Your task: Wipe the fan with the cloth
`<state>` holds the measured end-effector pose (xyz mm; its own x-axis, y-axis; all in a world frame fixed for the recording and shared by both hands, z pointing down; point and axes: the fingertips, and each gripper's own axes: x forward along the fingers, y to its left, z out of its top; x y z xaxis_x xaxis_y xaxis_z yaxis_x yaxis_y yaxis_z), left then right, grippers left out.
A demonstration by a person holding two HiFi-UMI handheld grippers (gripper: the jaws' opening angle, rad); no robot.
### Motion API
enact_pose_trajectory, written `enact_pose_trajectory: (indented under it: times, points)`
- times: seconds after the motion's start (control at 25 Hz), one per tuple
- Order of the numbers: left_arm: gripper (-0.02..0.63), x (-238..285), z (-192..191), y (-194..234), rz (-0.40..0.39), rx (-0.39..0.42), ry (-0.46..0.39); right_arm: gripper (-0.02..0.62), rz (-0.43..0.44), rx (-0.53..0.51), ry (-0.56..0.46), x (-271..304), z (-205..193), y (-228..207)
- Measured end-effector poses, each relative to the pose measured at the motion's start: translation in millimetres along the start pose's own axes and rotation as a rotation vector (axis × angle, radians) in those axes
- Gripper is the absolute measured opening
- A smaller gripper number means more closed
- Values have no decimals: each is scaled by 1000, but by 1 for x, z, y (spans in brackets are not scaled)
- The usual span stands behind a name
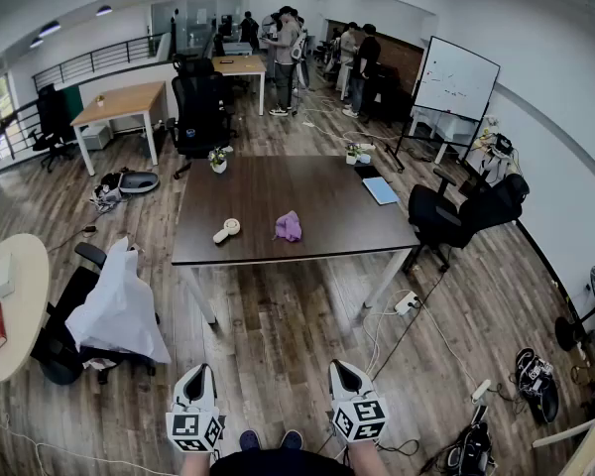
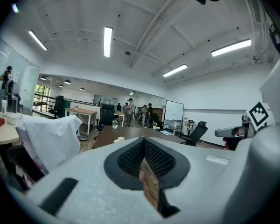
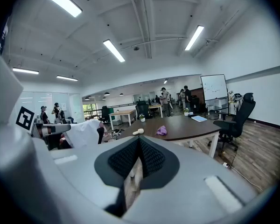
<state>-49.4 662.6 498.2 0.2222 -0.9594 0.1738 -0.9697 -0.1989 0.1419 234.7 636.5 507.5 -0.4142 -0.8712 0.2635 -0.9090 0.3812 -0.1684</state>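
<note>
Left gripper point(image 1: 199, 373) and right gripper point(image 1: 341, 367) sit nearest, low and close to the body, side by side, with shoes point(image 1: 250, 440) between them on the wood floor point(image 1: 297, 335). Both have their jaws pressed together with nothing between them; each gripper view shows the dark pads meeting in a closed seam. Both point forward toward the table, tipped slightly down, marker cubes facing up. Neither touches anything.

To the left there's a chair draped in a white cover point(image 1: 119, 307), next to a round light table point(image 1: 20, 296).

Ahead is the dark rectangular table point(image 1: 278, 191), well apart from both grippers. The fan point(image 1: 226, 230), small, white and handheld, lies flat near the table's near edge. The cloth point(image 1: 289, 226), purple and crumpled, is just to its right, near it but not touching. Further back on the table are a potted plant point(image 1: 218, 160) and a blue pad point(image 1: 381, 190).

A black office chair point(image 1: 446, 216) stands at the table's right side. Whiteboard point(image 1: 457, 77) and a group of people point(image 1: 283, 43) are at the far end of the room.
</note>
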Motion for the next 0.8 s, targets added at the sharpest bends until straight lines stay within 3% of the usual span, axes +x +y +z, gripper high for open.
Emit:
enact_pose_trajectory:
  times: [0.52,0.8]
  points:
    - [-5,16,-6,-4,33,-5,-1,11,22,-22,-18,14,7,-23]
    - [-3,21,-21,-21,13,-25,27,12,41,-34,-18,12,-1,-37]
